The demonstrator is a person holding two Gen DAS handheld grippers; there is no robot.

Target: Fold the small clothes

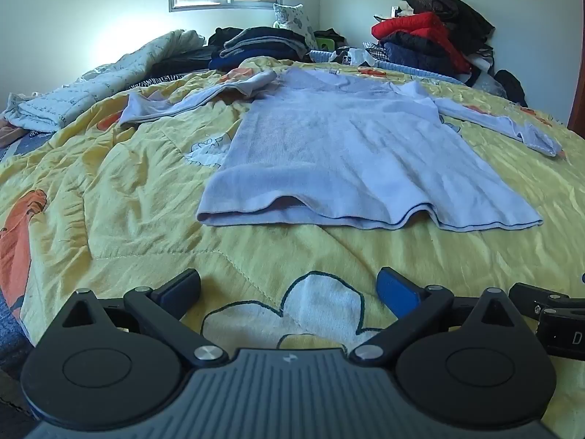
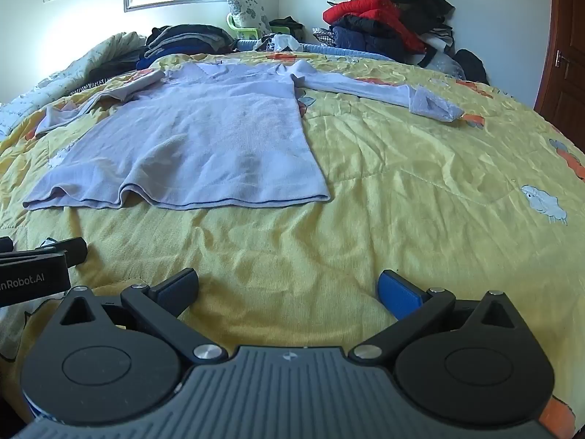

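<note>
Yellow quilted bedspread (image 1: 128, 190) wrinkles under a flat, fine-knit lavender sweater (image 1: 329, 146); I hold my left gripper (image 1: 289, 289) and right gripper (image 2: 289, 289) spread wide, pinching nothing.

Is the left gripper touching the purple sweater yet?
Apart. The left wrist view shows the open left gripper over bare yellow quilt, short of the sweater's hem.

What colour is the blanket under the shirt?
Yellow, with orange and white cartoon pictures. The blanket shows best in the right wrist view, under the pale lilac shirt.
</note>
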